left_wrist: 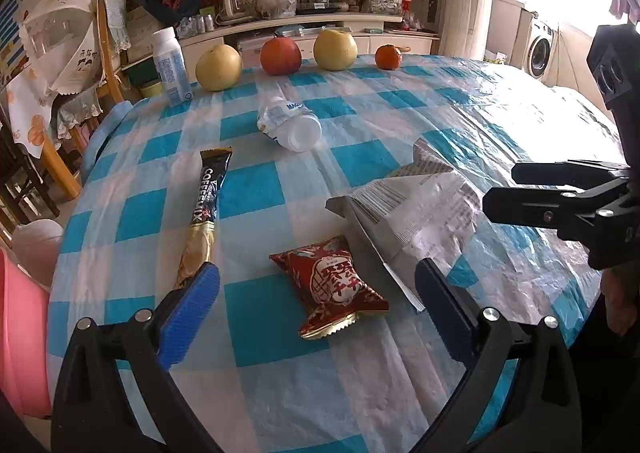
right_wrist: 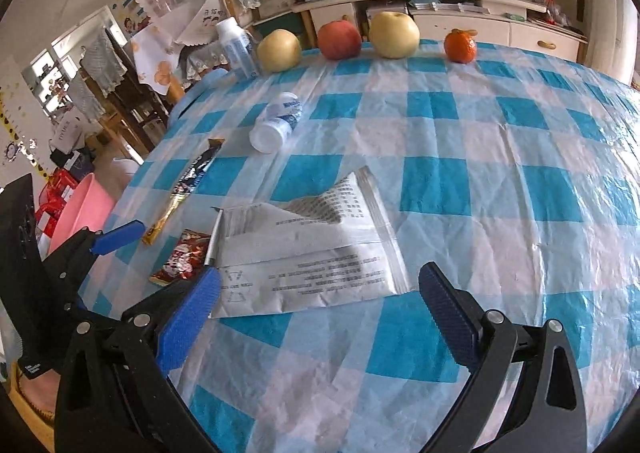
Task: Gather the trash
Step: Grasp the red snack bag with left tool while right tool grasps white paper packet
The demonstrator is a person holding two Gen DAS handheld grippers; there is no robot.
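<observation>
The left gripper (left_wrist: 316,293) is wide apart and holds nothing; it hangs low over the table (left_wrist: 400,393); the red snack wrapper (left_wrist: 330,287) lies flat between its blue pads (left_wrist: 192,317), not touching them. From that wrapper, the coffee mix stick (left_wrist: 204,209) lies at 10 o'clock, and the big silver bag (left_wrist: 408,213) sits at 2 o'clock, just beside it. The crushed bottle (left_wrist: 290,123) lies on its side at 12 o'clock, farther back.

The right gripper (right_wrist: 320,301) is spread apart too and grips nothing; the silver bag (right_wrist: 304,249) lies just ahead of it, at 12 o'clock, with one pad near the bag's edge.

Along the far edge stand a white bottle (left_wrist: 172,67), two yellow pears (left_wrist: 218,67), a red apple (left_wrist: 280,55) and a small orange (left_wrist: 388,56); a pink bin (right_wrist: 82,213) sits off the table at 9 o'clock in the right wrist view.
</observation>
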